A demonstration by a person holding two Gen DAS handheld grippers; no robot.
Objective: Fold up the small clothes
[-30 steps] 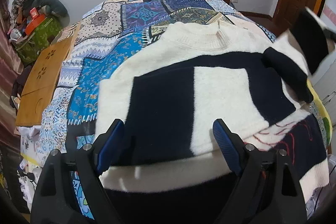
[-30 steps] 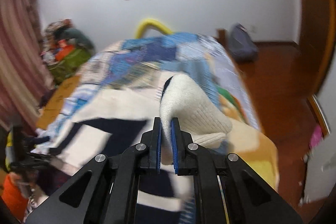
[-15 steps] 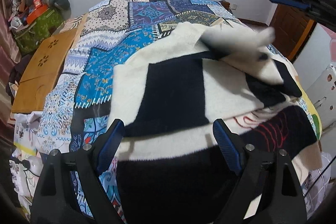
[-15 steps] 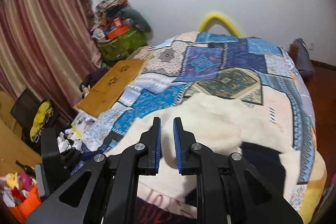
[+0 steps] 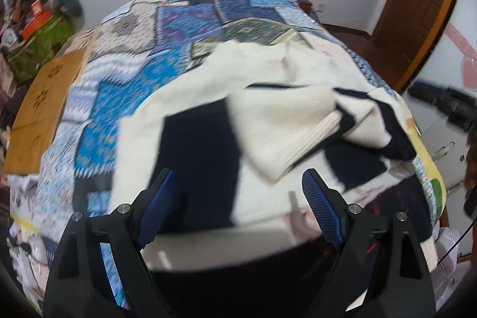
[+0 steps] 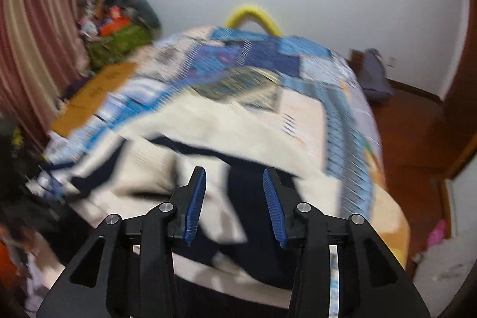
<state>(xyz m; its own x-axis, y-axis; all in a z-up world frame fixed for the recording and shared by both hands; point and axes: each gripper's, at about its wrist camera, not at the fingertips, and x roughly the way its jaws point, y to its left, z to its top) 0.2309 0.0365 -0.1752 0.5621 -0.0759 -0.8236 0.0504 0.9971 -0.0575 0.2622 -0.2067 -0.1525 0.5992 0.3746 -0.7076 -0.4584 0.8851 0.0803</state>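
**One sleeve in, the other to go**

The sweater [image 5: 202,145] lay flat on the quilt [image 5: 125,73], one sleeve [image 5: 292,133] folded across its chest. The left gripper [image 5: 238,195] hovered over the sweater's hem, fingers wide apart and empty. The right gripper [image 6: 235,198], half open, held nothing above the sweater. Next, probably, the far sleeve needed pinching and folding in.

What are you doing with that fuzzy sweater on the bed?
Someone with a gripper in each hand is folding a cream and navy sweater on the patchwork bedspread. One sleeve lies folded across its front. Both the left gripper and the right gripper hover with jaws open, holding nothing.
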